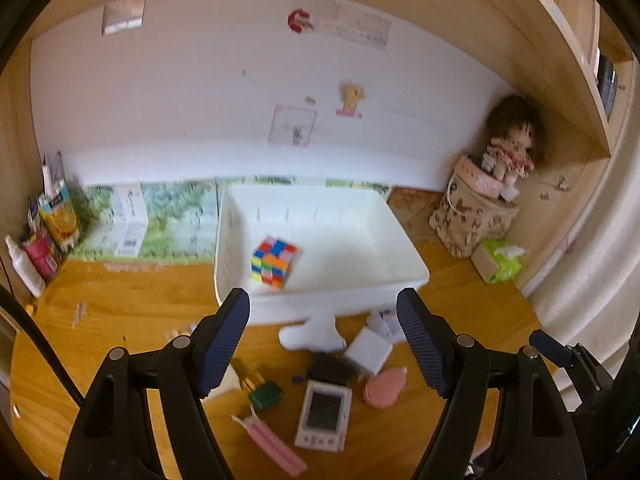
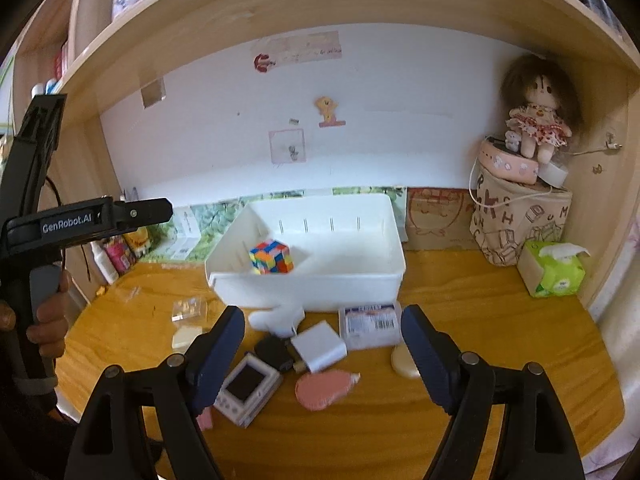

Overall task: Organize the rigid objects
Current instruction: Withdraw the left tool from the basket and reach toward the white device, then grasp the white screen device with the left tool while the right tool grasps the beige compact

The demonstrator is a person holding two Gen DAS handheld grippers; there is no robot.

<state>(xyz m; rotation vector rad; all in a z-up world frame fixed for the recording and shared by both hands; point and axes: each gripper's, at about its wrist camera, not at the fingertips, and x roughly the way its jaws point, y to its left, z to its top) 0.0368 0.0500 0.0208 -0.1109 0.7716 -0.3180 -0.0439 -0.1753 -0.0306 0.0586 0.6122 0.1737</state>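
Both tongs, left (image 1: pixel 324 344) and right (image 2: pixel 323 354), hang released and empty above tabletop (image 2: pixel 500 344) clutter, near the bin (image 2: pixel 320 284) holding a cube (image 2: pixel 271 262).

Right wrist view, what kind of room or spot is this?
Probably a child's study desk at home: a wooden desk set under shelves, a doll in the corner, stickers on the white wall.

Wooden worktop (image 2: pixel 480 360): white bin (image 2: pixel 360 280) at far centre; tissue box (image 2: pixel 554 268) and printed bag (image 2: pixel 520 224) far right; bottles (image 2: pixel 106 262) far left; pink case (image 2: pixel 324 390), white charger (image 2: pixel 320 344), small digital device (image 2: pixel 248 388) near centre.
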